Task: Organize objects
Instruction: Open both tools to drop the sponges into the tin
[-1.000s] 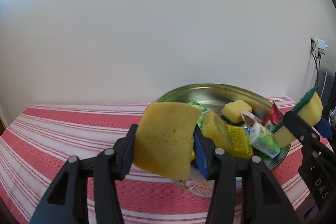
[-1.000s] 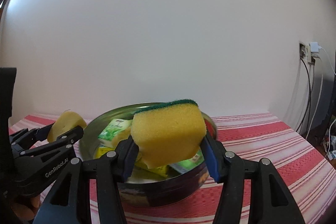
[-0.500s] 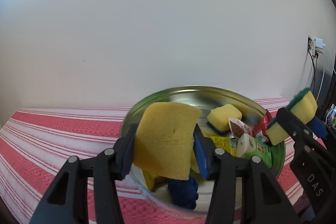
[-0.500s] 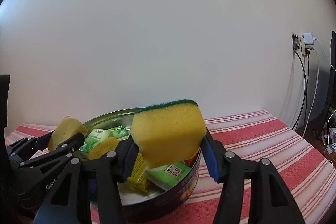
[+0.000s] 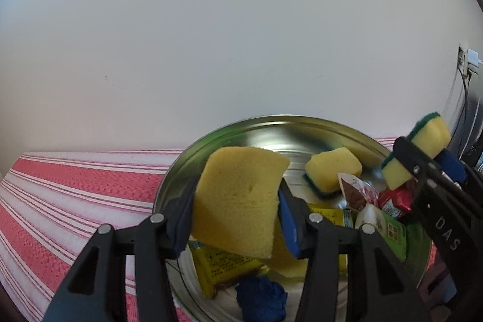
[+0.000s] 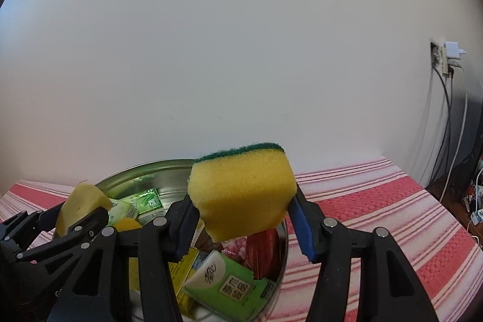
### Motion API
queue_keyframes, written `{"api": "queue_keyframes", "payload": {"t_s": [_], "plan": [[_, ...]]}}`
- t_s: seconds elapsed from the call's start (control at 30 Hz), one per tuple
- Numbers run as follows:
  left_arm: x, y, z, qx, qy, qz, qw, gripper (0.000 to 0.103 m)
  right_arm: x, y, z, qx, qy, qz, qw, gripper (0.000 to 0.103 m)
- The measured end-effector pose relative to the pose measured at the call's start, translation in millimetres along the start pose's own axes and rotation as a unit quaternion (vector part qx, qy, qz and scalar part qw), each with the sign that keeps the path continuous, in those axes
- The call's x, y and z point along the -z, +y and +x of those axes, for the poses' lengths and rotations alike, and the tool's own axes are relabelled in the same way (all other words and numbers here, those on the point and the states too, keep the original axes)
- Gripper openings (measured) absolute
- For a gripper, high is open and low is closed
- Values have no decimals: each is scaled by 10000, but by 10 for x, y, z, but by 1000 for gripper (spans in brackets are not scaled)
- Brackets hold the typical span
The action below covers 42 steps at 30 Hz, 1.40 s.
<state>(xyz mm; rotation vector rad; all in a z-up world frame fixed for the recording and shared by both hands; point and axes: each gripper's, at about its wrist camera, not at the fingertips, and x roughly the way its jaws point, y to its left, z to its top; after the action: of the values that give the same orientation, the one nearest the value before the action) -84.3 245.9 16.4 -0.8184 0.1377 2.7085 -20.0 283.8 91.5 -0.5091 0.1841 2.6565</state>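
- Carrying two sponges over the metal bowl [image 5: 302,125]: left gripper [image 5: 235,213] was clamped on a plain yellow sponge [image 5: 238,201], right gripper [image 6: 241,221] clamped on a yellow sponge with green scrub top [image 6: 241,192].
- Both sponges hung above the bowl's inside, not touching its contents.
- Bowl sat on the red striped cloth [image 5: 75,195], already crowded: another sponge [image 5: 333,171], green packet [image 6: 232,282], yellow packet [image 5: 223,264], red sachet [image 5: 395,199], blue lump [image 5: 261,298].
- Judgement: drop step was next. Best to lower each sponge close to the pile before opening, one at a time.
- Grippers were close together, so keep them apart.
- Soft sponges could bounce out, so release low, away from the rim.
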Motion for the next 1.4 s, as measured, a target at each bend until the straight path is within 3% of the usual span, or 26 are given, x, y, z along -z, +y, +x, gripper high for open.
{"api": "queue_keyframes", "payload": {"t_s": [0.2, 0.53, 0.63, 0.7, 0.73, 0.8, 0.83, 0.97, 1.07, 1.2, 1.4], "plan": [[-53, -24, 108, -108, 138, 59, 9998, 49, -12, 163, 70, -159, 308, -67, 9994, 58], [-58, -38, 177, -256, 308, 199, 9990, 50, -66, 277, 47, -162, 388, -379, 9984, 58], [-68, -31, 143, -309, 326, 251, 9987, 58, -46, 276, 107, -362, 397, -504, 9973, 61], [-61, -12, 91, -362, 206, 167, 9990, 76, -48, 255, 89, -634, 339, -464, 9963, 70], [-53, -8, 68, -382, 141, 106, 9991, 79, -54, 236, 69, -690, 296, -417, 9963, 75], [-47, 46, 2, -388, 21, -96, 9992, 99, -84, 198, -15, -756, 149, -282, 9966, 77], [-55, 70, -25, -372, 3, -153, 9992, 103, -104, 151, -56, -918, 68, -149, 9956, 79], [-54, 135, -200, -343, -215, -261, 9988, 103, -162, -26, -205, -1360, -244, 459, 9893, 87], [-11, 179, -328, -342, -337, -318, 9983, 103, -168, -143, -368, -1298, -536, 830, 9866, 87], [91, 230, -463, -405, -418, -356, 9977, 103, -129, -289, -518, -780, -730, 1306, 9857, 87], [319, 204, -613, -620, -512, 20, 9968, 103, -32, -514, -395, -270, -754, 1370, 9873, 87]]}}
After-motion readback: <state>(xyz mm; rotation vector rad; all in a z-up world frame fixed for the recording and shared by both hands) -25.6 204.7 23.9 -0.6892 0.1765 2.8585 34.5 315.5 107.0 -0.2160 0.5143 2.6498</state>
